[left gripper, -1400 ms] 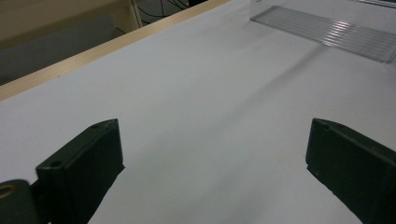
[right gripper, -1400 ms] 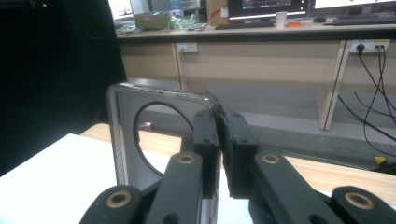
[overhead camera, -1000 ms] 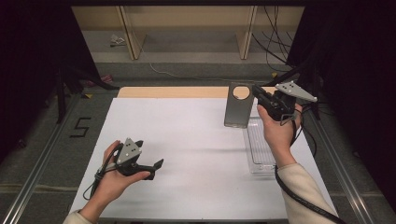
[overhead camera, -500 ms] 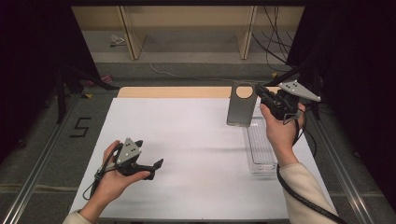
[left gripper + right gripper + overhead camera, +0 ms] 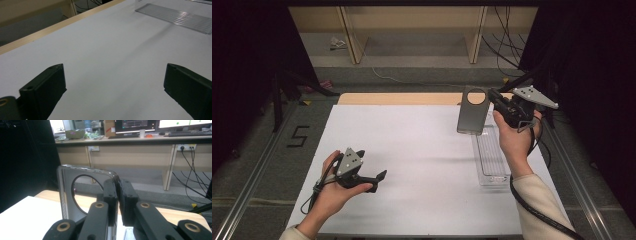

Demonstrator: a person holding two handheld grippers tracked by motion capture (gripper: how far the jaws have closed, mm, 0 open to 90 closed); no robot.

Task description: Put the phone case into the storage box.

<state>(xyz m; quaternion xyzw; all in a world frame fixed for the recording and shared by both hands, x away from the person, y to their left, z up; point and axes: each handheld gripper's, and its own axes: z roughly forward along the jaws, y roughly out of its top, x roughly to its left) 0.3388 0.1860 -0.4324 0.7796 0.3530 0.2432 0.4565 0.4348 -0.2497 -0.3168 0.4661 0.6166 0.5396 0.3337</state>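
A flat grey plate with a round hole [image 5: 473, 117] hangs upright over the far end of a clear plastic tray [image 5: 492, 160]. My right gripper [image 5: 493, 97] is shut on the plate's right edge. The right gripper view has the plate [image 5: 67, 195] standing on the left, its edge pinched between the jaws of the right gripper [image 5: 117, 190]. My left gripper [image 5: 379, 176] rests low over the white table at the front left, pointing right. It is open, and the left gripper view has bare table between the jaws of the left gripper [image 5: 112, 92].
The clear ribbed tray [image 5: 175, 17] lies lengthwise along the right side of the white table top [image 5: 422, 150]. A wooden strip [image 5: 402, 98] runs along the table's far edge. Cables trail from both grippers toward the person.
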